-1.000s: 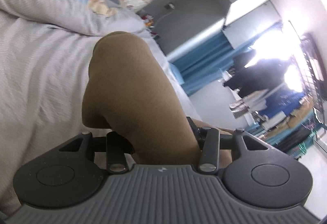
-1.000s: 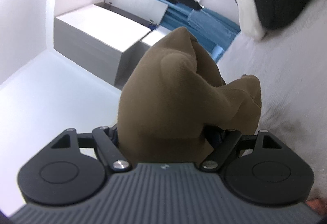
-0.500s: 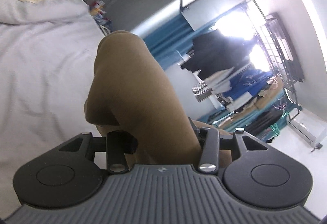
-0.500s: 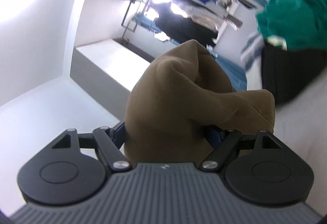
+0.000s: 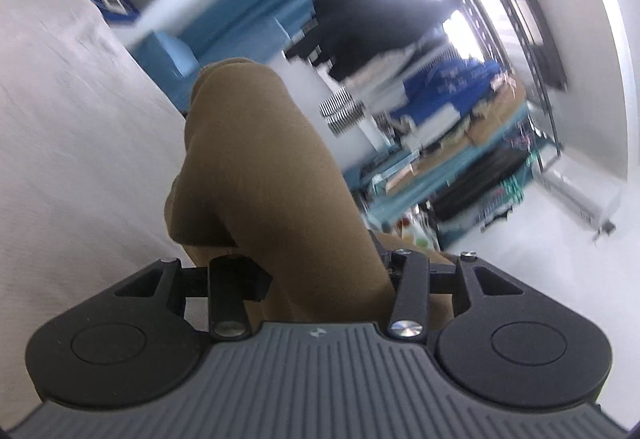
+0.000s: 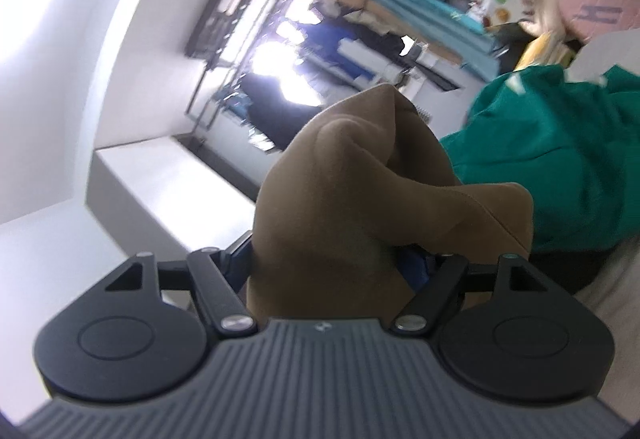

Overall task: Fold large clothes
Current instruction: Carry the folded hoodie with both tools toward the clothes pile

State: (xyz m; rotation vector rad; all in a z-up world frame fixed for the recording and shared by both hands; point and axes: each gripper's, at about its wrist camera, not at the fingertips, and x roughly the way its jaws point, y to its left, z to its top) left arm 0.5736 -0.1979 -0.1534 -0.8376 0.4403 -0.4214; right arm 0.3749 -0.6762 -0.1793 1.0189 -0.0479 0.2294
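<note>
Both hand-held grippers, left [image 5: 316, 271] and right [image 6: 324, 259], clamp bunched brown garment [image 5: 256, 167] between their jaws, right closing.

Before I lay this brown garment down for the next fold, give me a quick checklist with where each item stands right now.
1. Left hand-held gripper has brown garment between its jaws: ok.
2. Right hand-held gripper has the brown garment bunched between its jaws, which are closing: ok.
3. Fabric spread flat between the two grips: cannot tell, only bunched cloth shows at each.
4. White bed sheet bare beside the left grip for laying down: ok.
5. Green garment lies on the right side, close behind the brown cloth: not ok, it may crowd the landing spot.
6. Lower hem of the garment hanging free: cannot tell, out of view.
</note>
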